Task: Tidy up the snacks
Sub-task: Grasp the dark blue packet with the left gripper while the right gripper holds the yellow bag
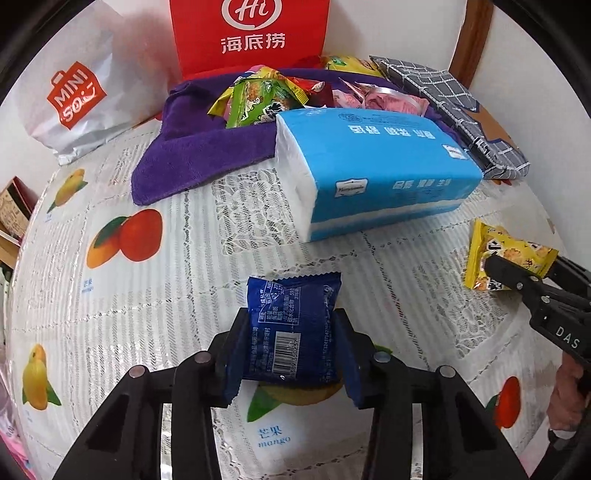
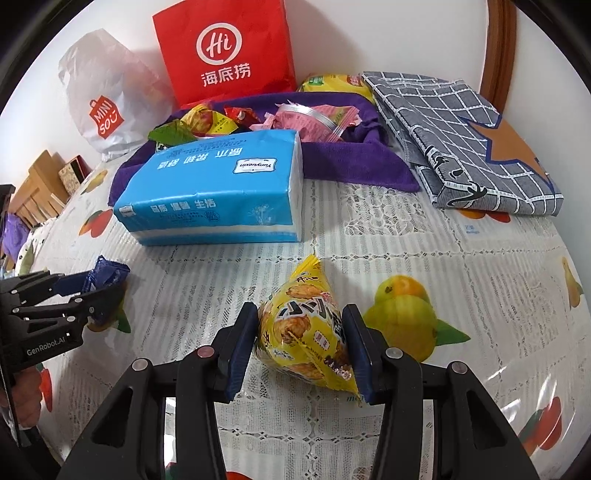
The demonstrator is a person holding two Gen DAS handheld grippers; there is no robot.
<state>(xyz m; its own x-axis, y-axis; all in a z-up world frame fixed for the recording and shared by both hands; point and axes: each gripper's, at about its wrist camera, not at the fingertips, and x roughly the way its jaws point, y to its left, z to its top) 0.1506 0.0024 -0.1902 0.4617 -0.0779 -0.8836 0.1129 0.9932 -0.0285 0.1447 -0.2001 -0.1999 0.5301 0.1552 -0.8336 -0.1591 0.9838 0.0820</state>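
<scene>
A dark blue snack packet (image 1: pixel 295 295) sits between the pads of my left gripper (image 1: pixel 291 343), which is shut on it just above the fruit-print tablecloth (image 1: pixel 147 332). The right wrist view shows the same left gripper (image 2: pixel 99 291) at the left edge, with the blue packet (image 2: pixel 109 275) sticking out of it. My right gripper (image 2: pixel 301 332) is shut on a yellow snack packet (image 2: pixel 303 295), squeezed from both sides. In the left wrist view the right gripper (image 1: pixel 517 277) holds that yellow packet (image 1: pixel 506 251) at the far right.
A blue tissue pack (image 2: pixel 218 192) lies mid-table. Behind it a purple towel (image 1: pixel 184 158) carries several loose snacks (image 1: pixel 258 96). A red paper bag (image 1: pixel 251 33) and a white shopping bag (image 1: pixel 74 96) stand against the wall. A folded grey checked cloth (image 2: pixel 461 140) lies at the right.
</scene>
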